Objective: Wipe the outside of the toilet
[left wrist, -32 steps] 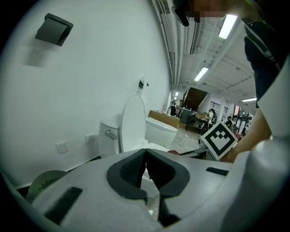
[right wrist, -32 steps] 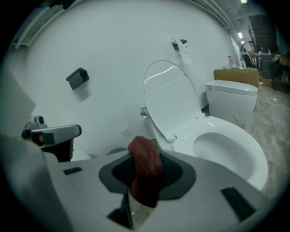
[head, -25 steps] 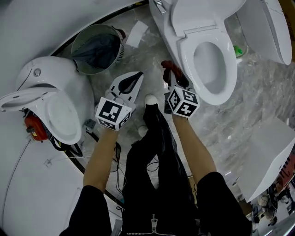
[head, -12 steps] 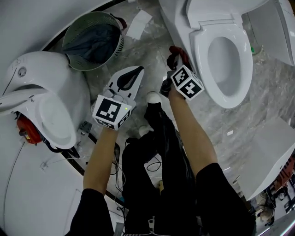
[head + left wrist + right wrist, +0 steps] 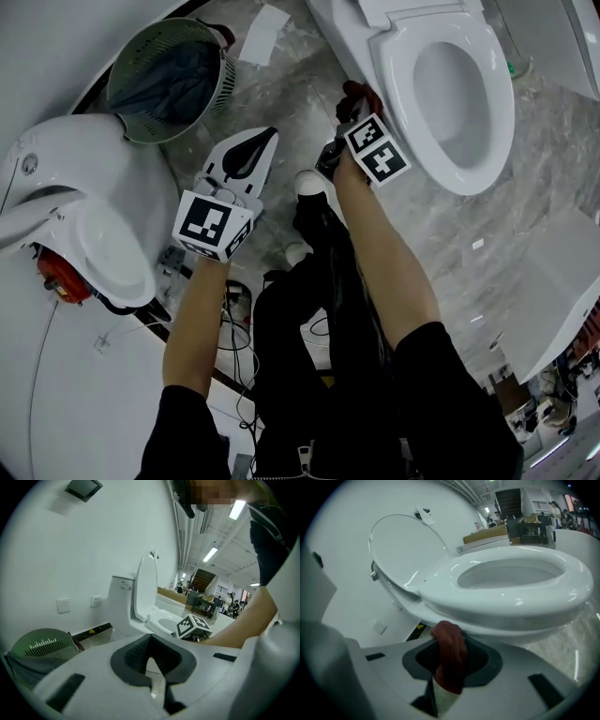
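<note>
Marble floor; basket holds cloth; right gripper clamps rag.

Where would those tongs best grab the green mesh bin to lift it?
Pinch the green mesh bin at its thin top rim, left tongs coming down from above, one jaw inside, one outside. It stands upright and open, and its round body looks too wide to straddle.

Free: floor strip between basket and toilet | blocked left: second toilet
</note>
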Demonstrator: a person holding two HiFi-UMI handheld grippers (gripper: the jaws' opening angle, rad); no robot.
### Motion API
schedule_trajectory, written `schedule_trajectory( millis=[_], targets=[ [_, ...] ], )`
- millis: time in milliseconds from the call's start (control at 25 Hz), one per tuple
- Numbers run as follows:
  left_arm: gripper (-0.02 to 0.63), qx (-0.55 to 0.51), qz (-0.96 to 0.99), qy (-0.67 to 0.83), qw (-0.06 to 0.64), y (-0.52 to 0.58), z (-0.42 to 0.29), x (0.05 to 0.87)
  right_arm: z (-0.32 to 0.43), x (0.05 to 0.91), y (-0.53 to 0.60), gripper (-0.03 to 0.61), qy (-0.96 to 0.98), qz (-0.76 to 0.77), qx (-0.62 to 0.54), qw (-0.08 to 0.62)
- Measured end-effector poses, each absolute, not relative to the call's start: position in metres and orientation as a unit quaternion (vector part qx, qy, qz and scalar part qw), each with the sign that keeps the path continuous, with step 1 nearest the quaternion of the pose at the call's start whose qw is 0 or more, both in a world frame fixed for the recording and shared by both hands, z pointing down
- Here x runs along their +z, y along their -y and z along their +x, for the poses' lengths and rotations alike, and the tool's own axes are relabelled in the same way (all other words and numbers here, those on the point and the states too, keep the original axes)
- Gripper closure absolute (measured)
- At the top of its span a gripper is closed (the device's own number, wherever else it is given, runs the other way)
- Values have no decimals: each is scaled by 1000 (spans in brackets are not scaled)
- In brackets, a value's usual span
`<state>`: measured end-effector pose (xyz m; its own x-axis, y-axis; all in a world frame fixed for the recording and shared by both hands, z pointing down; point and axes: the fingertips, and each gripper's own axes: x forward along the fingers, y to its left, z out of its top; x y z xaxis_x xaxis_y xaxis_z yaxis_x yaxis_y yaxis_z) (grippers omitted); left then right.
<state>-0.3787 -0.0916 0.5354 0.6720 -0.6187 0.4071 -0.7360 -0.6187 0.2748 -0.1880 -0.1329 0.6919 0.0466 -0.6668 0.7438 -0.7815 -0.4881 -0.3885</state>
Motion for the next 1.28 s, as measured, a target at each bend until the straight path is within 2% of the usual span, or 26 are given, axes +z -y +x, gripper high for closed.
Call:
schedule_trajectory(
  millis=[800, 1280],
  targets=[
    [606, 156, 918, 313, 189, 15, -269, 530, -79, 686, 7, 477, 508, 707, 491, 39],
    [606, 173, 931, 259, 189, -6, -201, 533, -1, 690, -44, 479, 532, 697, 474, 83]
  ],
)
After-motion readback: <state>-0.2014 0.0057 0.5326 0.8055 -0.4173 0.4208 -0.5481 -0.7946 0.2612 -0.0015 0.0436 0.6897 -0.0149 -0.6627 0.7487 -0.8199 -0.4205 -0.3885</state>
